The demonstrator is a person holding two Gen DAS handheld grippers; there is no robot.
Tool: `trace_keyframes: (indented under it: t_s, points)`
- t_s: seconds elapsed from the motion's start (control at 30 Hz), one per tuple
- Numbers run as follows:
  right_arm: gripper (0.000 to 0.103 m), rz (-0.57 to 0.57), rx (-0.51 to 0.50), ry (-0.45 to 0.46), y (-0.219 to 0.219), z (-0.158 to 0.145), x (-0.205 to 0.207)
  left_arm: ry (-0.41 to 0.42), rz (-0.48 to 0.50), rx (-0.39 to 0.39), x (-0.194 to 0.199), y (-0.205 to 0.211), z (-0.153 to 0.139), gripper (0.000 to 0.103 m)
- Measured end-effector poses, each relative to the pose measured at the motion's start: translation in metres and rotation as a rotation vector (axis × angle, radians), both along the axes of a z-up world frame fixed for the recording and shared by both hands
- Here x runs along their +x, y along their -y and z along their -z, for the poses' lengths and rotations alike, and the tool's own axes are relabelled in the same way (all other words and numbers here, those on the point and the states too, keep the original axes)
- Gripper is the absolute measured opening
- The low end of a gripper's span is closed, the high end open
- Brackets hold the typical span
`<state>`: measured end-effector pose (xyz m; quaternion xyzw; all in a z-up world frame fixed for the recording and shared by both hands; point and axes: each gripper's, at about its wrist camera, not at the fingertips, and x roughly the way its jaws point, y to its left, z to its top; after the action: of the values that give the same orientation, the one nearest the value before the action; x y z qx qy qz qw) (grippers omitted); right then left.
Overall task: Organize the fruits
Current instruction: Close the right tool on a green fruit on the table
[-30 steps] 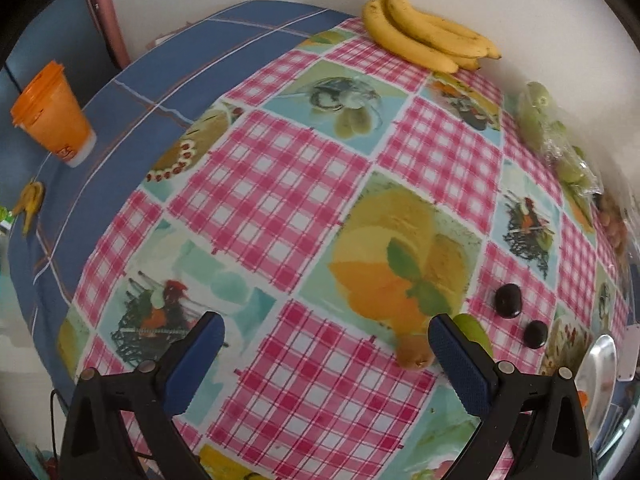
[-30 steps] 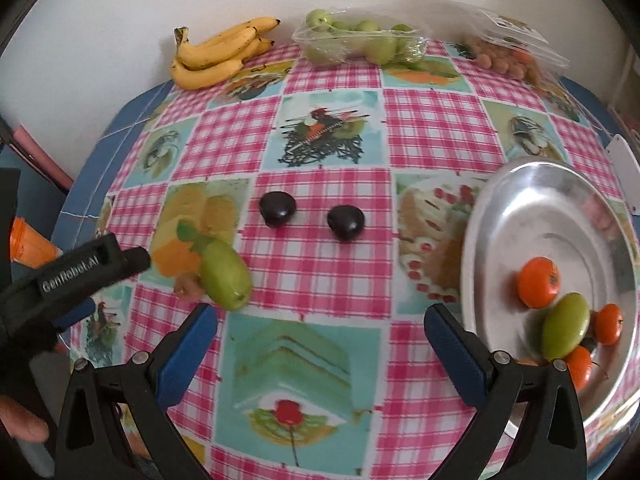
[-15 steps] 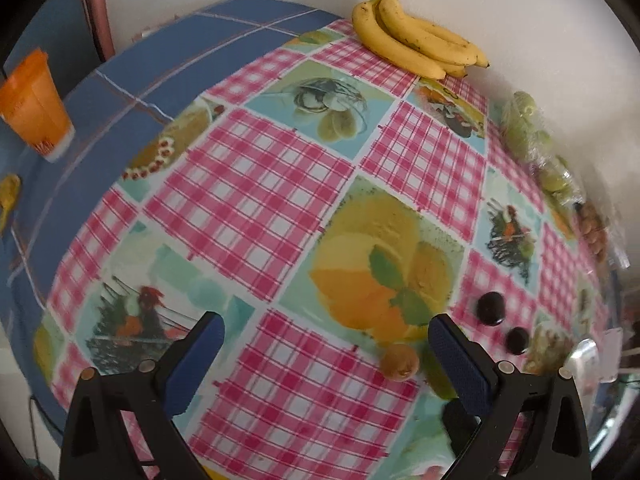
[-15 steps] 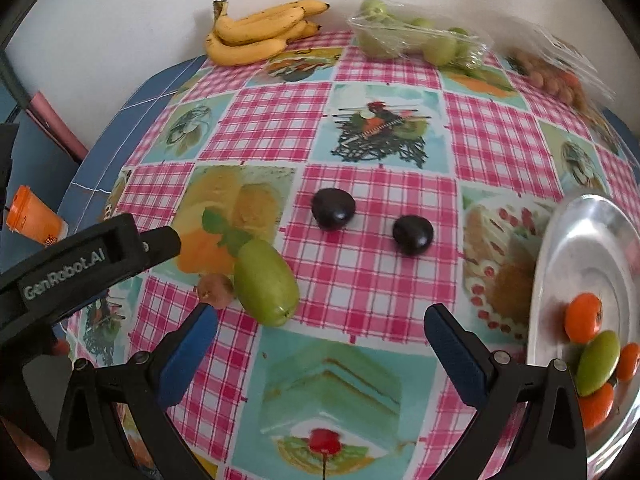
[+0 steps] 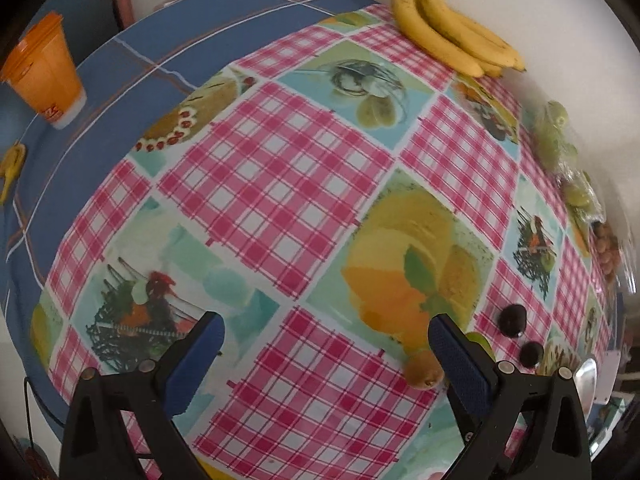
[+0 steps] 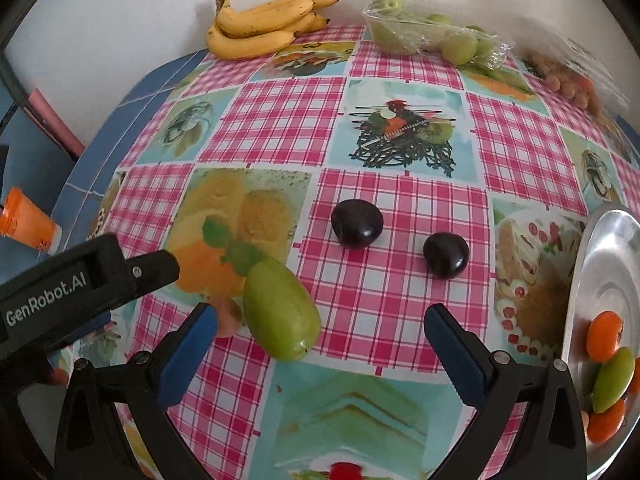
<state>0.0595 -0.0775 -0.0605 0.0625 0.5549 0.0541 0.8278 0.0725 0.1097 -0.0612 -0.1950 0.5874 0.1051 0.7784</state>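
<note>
Soft, even indoor light; faint shadows. Strong fisheye bending with dark vignetted corners. Glare on the metal plate (image 6: 608, 264) right of the right gripper (image 6: 320, 334); left view slightly blurred.

On the table (image 6: 400, 336) we see two plums (image 6: 357, 223) side by side, a mango (image 6: 282, 309) to their left, bananas (image 6: 260, 26) behind by the wall, and a plate (image 6: 608, 264) holding fruit at right.

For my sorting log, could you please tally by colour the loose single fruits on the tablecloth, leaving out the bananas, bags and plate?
Dark plums: 2
Green fruit: 1
Brown fruit: 1
Total: 4
</note>
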Motion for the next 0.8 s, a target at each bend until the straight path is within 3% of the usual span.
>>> trace_keyframes:
  t_s: [0.13, 0.2, 0.33, 0.4, 0.47, 0.6, 0.7, 0.8]
  points:
    - [0.102, 0.007, 0.015, -0.007, -0.002, 0.003, 0.003, -0.002, -0.018, -0.003, -0.002, -0.004, 0.002, 0.103]
    - [0.094, 0.010, 0.022, -0.011, -0.004, 0.004, 0.003, -0.001, -0.017, -0.014, -0.005, -0.005, 0.002, 0.103]
    - [0.092, 0.007, 0.021, -0.002, -0.006, 0.002, 0.003, 0.004, -0.015, -0.023, -0.007, -0.006, 0.001, 0.103]
    - [0.078, 0.012, 0.021, 0.001, -0.006, 0.001, 0.003, 0.003, -0.013, -0.023, -0.003, -0.004, 0.001, 0.103]
    - [0.071, 0.022, 0.037, -0.010, -0.004, 0.002, 0.003, 0.001, -0.012, -0.025, -0.002, -0.003, 0.001, 0.103]
    - [0.068, 0.008, 0.059, -0.014, -0.007, 0.003, 0.004, 0.004, -0.002, -0.022, 0.000, -0.002, 0.000, 0.103]
    - [0.051, -0.011, 0.065, -0.010, -0.011, 0.002, 0.004, -0.001, 0.011, -0.021, 0.002, 0.001, 0.001, 0.103]
    - [0.042, -0.022, 0.065, -0.016, -0.013, 0.003, 0.004, -0.004, 0.010, -0.019, 0.003, 0.004, 0.002, 0.103]
